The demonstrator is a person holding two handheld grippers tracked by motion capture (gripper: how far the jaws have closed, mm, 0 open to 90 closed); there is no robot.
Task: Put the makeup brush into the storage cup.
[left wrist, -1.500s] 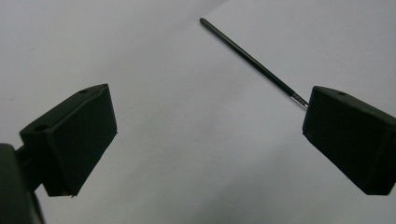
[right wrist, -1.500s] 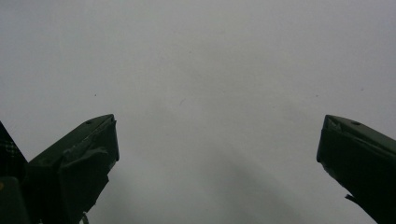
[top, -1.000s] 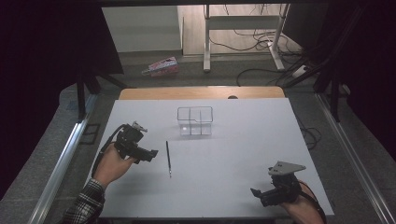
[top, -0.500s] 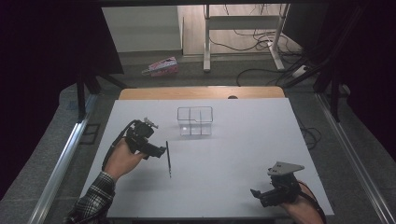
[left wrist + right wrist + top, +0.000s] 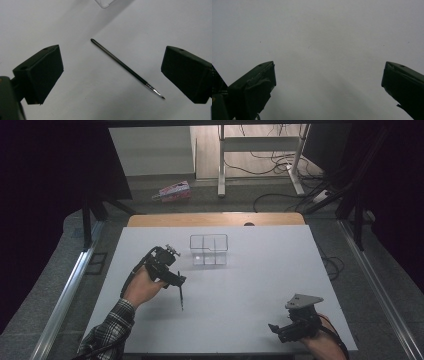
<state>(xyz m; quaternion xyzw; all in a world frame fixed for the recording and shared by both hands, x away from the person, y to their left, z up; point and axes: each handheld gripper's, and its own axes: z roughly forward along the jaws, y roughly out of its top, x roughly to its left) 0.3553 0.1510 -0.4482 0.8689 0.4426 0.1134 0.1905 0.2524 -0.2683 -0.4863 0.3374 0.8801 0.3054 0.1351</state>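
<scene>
Black left gripper (image 5: pixel 176 279): mine, jaws spread wide, hovering over the brush to straddle it.
Paintbrush (image 5: pixel 126 68): thin dark handle, metal ferrule, fine tip; lies flat on the matte white table (image 5: pixel 260 285).
Clear box (image 5: pixel 209 249): divided, just beyond.
Right gripper (image 5: pixel 280 330): released, parked near me.
</scene>
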